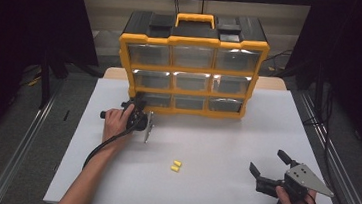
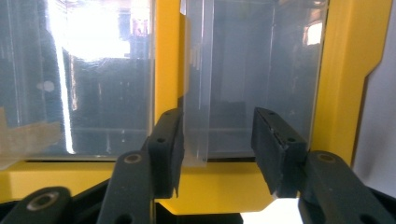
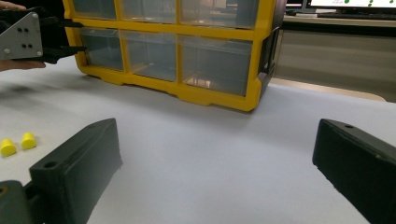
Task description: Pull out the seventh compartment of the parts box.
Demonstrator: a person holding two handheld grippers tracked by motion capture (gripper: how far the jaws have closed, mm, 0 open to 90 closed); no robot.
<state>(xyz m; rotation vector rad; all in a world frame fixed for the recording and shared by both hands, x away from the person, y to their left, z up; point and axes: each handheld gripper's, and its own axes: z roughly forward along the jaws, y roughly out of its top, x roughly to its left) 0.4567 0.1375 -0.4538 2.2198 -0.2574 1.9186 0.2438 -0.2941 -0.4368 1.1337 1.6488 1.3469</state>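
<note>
- High view: the left gripper [image 1: 138,109] is at the yellow-framed organizer [image 1: 191,68], by the clear bottom-left drawer [image 1: 155,99]; two yellow plugs [image 1: 175,166] lie on the white table [image 1: 224,151].
- Left gripper view: black fingers [image 2: 168,149] half open around the drawer's thin clear tab, seemingly not pinching.
- Right gripper view: blocky fingers [image 3: 79,163] spread wide, empty.

A white table [image 1: 246,138] stands on grey floor [image 1: 22,117] between dark curtains [image 1: 21,16].

Glossy yellow plastic cabinet [image 1: 195,42] with clear, shiny plastic drawers [image 1: 147,99]; matt white table [image 1: 224,151]; matt yellow foam earplugs [image 1: 176,166].
</note>
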